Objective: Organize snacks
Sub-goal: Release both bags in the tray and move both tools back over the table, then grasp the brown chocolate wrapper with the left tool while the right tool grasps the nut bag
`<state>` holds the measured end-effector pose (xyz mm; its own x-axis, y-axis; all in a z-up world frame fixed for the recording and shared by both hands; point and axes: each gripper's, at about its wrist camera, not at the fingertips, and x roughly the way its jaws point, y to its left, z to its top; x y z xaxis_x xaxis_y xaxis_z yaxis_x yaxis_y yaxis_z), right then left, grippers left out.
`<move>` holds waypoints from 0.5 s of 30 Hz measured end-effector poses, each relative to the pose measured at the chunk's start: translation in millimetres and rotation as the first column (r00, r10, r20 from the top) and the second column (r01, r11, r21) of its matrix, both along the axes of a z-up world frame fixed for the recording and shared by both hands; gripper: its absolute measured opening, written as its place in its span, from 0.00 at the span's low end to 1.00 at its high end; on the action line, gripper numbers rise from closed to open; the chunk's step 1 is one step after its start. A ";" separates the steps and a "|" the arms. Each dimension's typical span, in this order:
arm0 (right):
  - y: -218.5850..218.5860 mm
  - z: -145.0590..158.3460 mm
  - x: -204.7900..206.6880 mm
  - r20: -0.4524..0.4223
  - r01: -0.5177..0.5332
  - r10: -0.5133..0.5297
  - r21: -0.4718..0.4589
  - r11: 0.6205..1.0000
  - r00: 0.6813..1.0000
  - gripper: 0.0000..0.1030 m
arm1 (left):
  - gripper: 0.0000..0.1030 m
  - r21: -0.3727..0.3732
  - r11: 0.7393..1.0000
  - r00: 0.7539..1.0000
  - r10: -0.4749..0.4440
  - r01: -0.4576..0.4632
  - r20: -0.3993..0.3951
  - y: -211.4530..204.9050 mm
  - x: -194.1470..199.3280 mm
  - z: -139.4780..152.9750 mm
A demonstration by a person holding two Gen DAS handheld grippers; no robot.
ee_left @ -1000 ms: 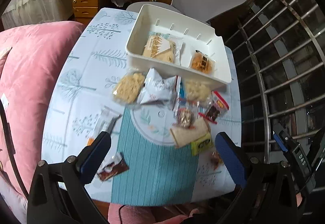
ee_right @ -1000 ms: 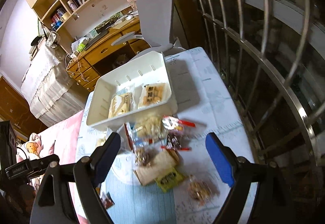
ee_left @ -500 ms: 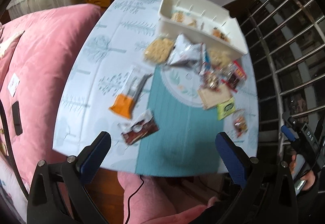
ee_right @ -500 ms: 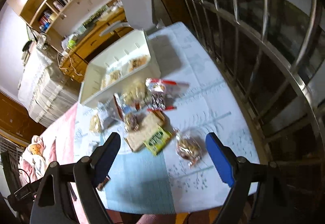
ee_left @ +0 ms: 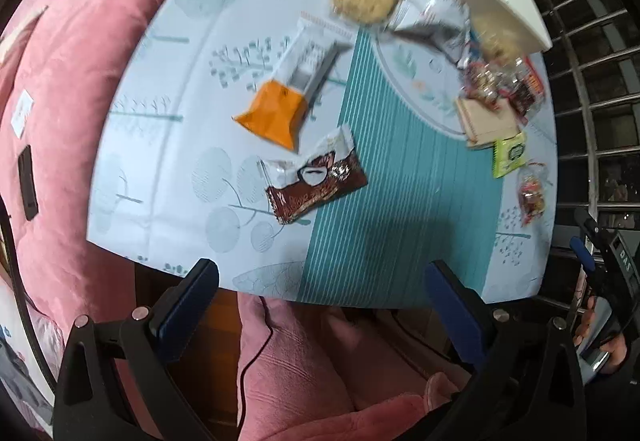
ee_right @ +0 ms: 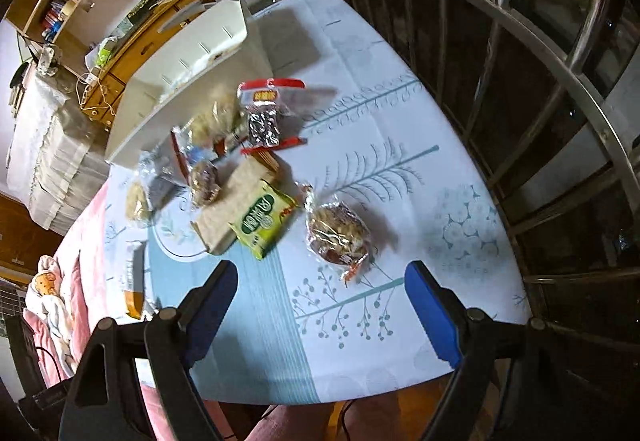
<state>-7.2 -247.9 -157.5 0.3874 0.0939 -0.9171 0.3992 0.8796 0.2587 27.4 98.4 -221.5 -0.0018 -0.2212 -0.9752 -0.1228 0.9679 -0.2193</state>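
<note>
1. Left hand-held gripper (ee_left: 322, 295): jaws spread wide, nothing between them, held over the near edge of the counter (ee_left: 168, 145).
2. Right hand-held gripper (ee_right: 322, 301): likewise released and holding nothing.
3. Snacks: brown packet (ee_left: 316, 185) and orange-ended packet (ee_left: 288, 97) lie apart; green packet (ee_right: 262, 219) touches a tan one.
4. White tray (ee_right: 192, 81): far end of the counter.

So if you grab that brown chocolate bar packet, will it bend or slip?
The brown packet lies flat on the table and looks thin, so it is probably light and would slide if pushed. Its shiny wrapper may be slippery, and the crinkled ends look floppy. The bar inside might snap if squeezed hard.
</note>
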 end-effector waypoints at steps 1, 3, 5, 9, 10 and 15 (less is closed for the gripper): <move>1.2 -2.8 -0.8 -0.001 0.000 0.000 -0.013 1.000 1.000 0.83 | 0.99 0.002 1.000 1.000 0.005 -0.005 -0.016 -0.5 2.6 -6.5; 5.0 -10.8 -3.3 -0.002 -0.009 0.008 -0.039 0.999 1.000 0.83 | 0.99 -0.001 1.000 0.999 0.020 -0.020 -0.037 -0.7 7.2 -16.5; 8.9 -17.4 -5.6 0.001 -0.016 0.016 -0.066 0.998 1.000 0.83 | 0.99 -0.004 0.999 0.997 0.041 -0.042 -0.061 -1.3 13.3 -27.9; 13.0 -31.8 -8.2 0.009 -0.022 0.023 -0.120 0.993 1.000 0.83 | 0.99 -0.020 0.996 0.991 0.087 -0.089 -0.106 -3.7 25.3 -49.6; 14.0 -35.4 -8.7 0.017 -0.024 0.026 -0.137 0.990 1.000 0.83 | 0.99 -0.014 0.994 0.988 0.102 -0.104 -0.117 -4.1 27.9 -55.1; 17.6 -47.8 -4.7 0.047 -0.050 0.063 -0.240 0.969 0.997 0.83 | 0.99 0.014 0.988 0.978 0.155 -0.154 -0.138 -3.9 34.1 -70.8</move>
